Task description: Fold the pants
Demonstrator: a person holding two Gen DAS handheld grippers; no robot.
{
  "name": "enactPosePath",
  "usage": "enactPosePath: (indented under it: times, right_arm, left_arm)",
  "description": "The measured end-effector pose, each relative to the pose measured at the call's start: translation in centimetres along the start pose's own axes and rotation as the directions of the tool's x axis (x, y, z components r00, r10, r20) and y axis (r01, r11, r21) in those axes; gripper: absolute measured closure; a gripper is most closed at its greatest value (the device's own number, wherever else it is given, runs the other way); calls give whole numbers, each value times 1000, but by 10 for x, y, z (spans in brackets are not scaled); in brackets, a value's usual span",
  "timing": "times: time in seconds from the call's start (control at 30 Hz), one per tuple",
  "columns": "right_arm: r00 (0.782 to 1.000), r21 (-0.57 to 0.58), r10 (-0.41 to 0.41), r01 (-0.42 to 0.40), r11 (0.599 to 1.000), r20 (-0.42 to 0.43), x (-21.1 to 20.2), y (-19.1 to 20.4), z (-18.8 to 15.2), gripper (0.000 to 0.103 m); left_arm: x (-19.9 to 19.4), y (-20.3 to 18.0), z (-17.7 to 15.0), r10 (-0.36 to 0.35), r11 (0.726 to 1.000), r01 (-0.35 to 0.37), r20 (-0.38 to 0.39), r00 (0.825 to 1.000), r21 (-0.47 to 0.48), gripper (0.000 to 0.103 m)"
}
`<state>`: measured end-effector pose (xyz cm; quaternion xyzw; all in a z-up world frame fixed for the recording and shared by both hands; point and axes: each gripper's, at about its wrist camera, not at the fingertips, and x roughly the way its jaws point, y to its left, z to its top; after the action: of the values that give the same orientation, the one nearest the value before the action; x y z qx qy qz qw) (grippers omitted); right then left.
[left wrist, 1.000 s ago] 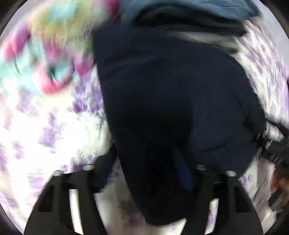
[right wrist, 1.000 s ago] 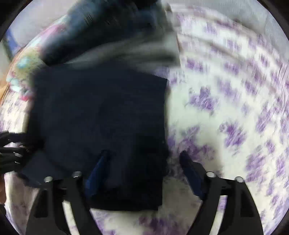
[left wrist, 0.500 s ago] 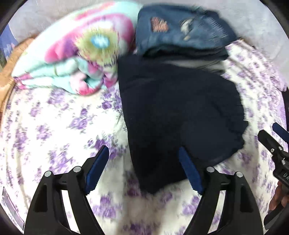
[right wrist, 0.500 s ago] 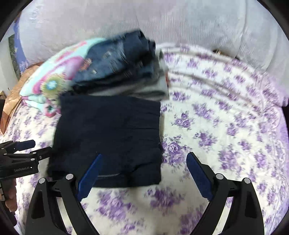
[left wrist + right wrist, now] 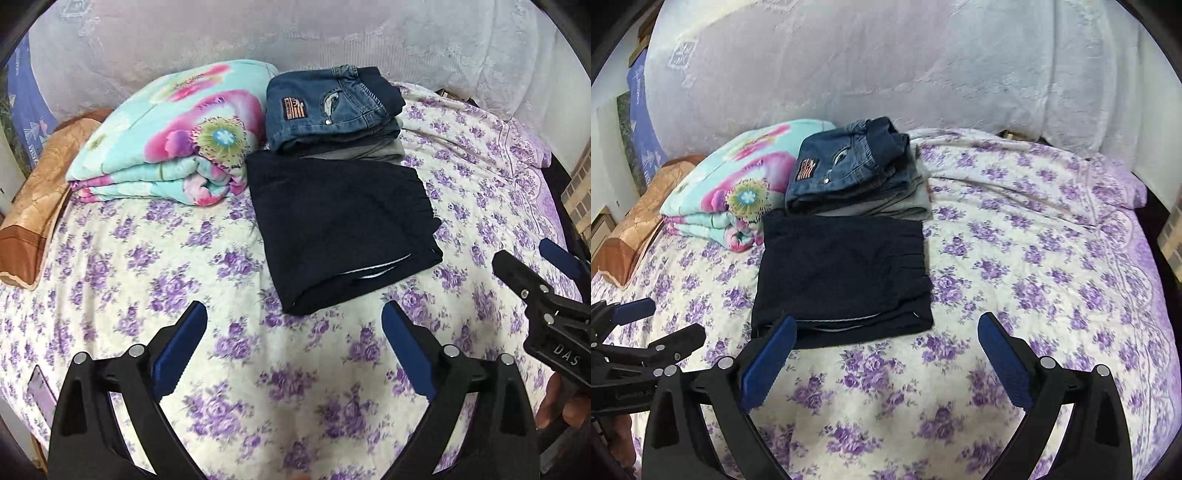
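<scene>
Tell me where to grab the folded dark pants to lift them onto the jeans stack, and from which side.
Take the dark pants at the near edge, where the layers show, one tongs near each corner, coming in low from the front. The far edge butts against the jeans stack, and the blanket crowds the far left corner.

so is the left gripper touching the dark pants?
Apart. In the left wrist view the left gripper hangs open, with bare bedsheet between its fingertips and the dark pants.

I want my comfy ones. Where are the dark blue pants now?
In both wrist views the dark blue pants lie folded mid-bed on the flowered sheet, just in front of the jeans stack, right of the flowery blanket.
</scene>
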<state>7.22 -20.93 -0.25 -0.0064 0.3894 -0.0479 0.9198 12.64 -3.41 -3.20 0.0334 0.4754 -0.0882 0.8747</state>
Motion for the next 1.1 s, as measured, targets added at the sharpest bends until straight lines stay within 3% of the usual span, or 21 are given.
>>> enactPosePath:
  times: [0.33, 1.1]
  right_arm:
    - [1000, 5, 2, -2, 1000, 4, -25, 13, -19, 4]
    - [1000, 5, -5, 5, 1000, -8, -34, 22, -30, 4]
  left_arm:
    - [-35, 4, -20, -9, 1000, 9, 7, 1000, -2, 10]
    - [-51, 9, -29, 9, 999, -9, 21, 1000, -34, 9]
